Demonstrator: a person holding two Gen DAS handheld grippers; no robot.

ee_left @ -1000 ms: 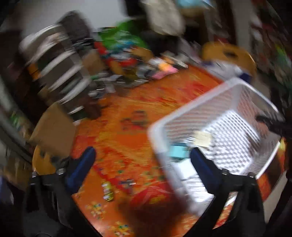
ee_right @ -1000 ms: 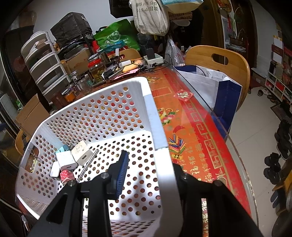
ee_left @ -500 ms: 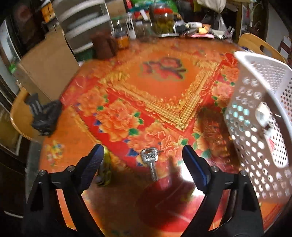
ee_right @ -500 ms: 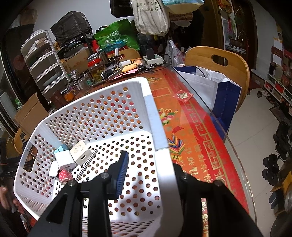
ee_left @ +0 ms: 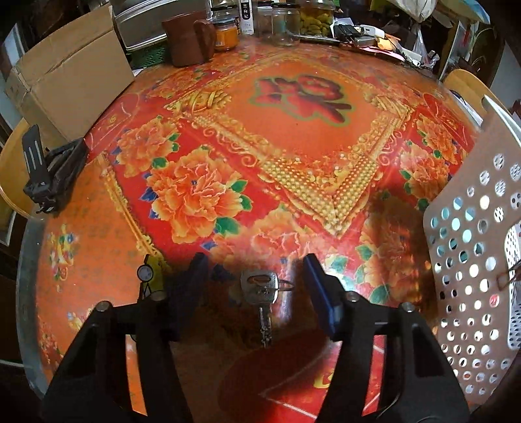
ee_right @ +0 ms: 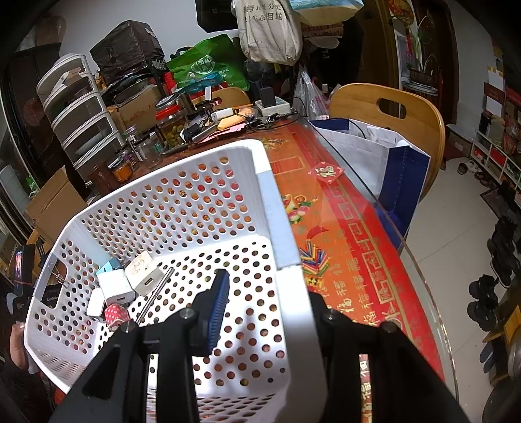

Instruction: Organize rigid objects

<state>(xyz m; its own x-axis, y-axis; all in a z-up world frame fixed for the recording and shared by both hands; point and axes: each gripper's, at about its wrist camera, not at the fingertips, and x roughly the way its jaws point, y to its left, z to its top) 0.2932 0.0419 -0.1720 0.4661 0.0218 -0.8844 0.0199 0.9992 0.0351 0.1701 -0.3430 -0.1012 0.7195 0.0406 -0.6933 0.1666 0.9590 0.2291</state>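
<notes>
A silver key (ee_left: 260,293) on a ring lies on the red floral tablecloth, between the blue pads of my open left gripper (ee_left: 255,276), which is low over it. A small yellow item (ee_left: 152,276) lies just left of the left finger. My right gripper (ee_right: 260,293) is shut on the near wall of the white perforated basket (ee_right: 286,247). Inside the basket lie white chargers (ee_right: 117,286), a metal-faced plug (ee_right: 146,276), a red patterned piece (ee_right: 116,316) and a thin rod (ee_right: 156,293). The basket's side also shows in the left wrist view (ee_left: 472,260).
A cardboard box (ee_left: 71,71), a brown mug (ee_left: 189,39) and jars (ee_left: 293,19) stand at the table's far side. A black device (ee_left: 49,172) sits at the left edge. A wooden chair (ee_right: 387,130) with a blue-white bag (ee_right: 374,153) stands to the right.
My left gripper swung away from the basket, dropped toward the table and closed in on the key, which now lies between its fingers. The right gripper and basket stayed put.
</notes>
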